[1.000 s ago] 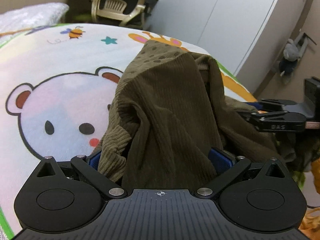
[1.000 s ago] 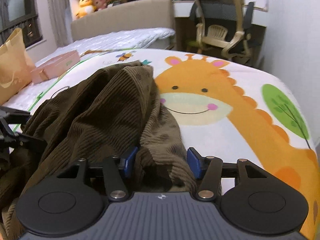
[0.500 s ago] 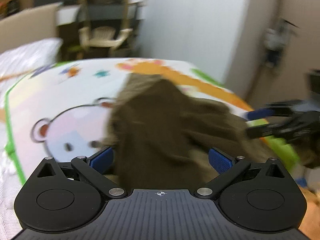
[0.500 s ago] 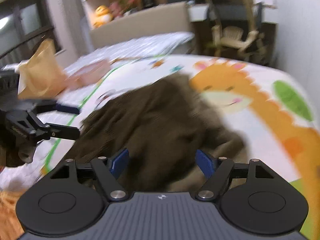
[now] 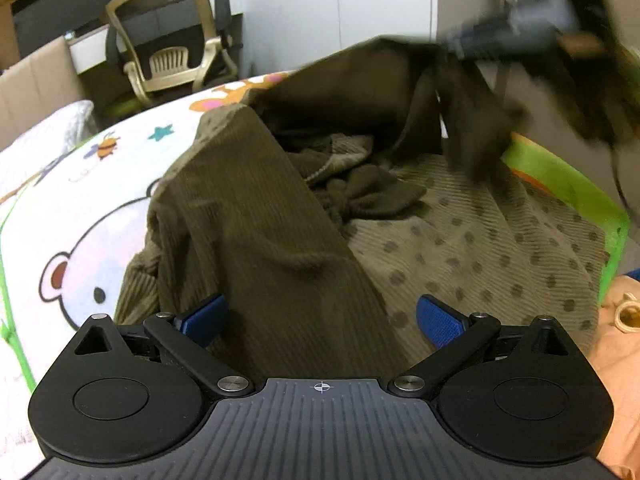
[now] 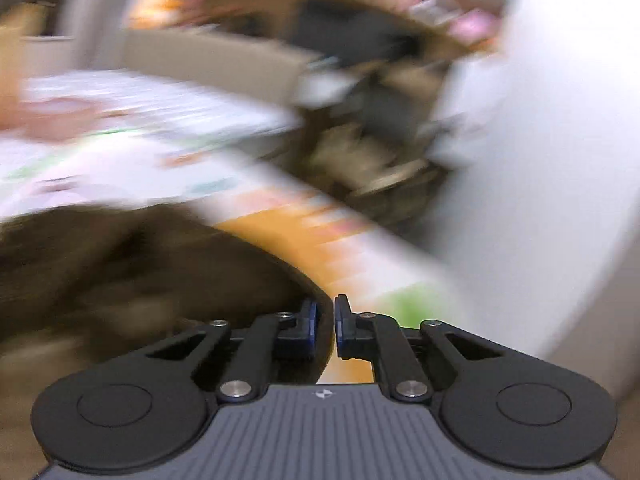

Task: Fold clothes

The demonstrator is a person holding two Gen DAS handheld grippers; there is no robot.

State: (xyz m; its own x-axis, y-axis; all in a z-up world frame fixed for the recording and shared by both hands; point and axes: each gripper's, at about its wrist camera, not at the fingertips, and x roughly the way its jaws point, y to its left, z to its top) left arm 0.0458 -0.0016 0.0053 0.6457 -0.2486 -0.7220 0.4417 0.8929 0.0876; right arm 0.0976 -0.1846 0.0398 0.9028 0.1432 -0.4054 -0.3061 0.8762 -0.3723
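**Lifting one edge of a brown garment to open it out for folding**

Left wrist view: the left gripper (image 5: 320, 316) stands with its blue pads (image 5: 438, 320) wide apart. A ridge of the brown corduroy garment (image 5: 256, 216) runs up between them, but neither pad presses on the cloth, so nothing is gripped on this side. The garment lies in a heap on a cartoon-printed play mat (image 5: 80, 208); its paler, dotted inner face (image 5: 480, 240) is turned up on the right half of the mat. At upper right, blurred, the right gripper (image 5: 508, 38) holds a fold of the same cloth clear of the mat.

Right wrist view: the frame is heavily smeared. The right gripper's pads (image 6: 342, 320) are drawn almost together, and the dark edge of the cloth appears to run down into the narrow gap between them; the hold is judged a pinch on a thin layer of fabric.

Step in hand, as a judgement: the garment is not yet flat. To do this well, the raised edge should be carried up and outward until the tangled middle falls free, while the left gripper closes on a matching hem or corner, not on bunched cloth.

Containers: an orange bag (image 5: 618, 344) sits at the mat's right edge; its contents are not visible.
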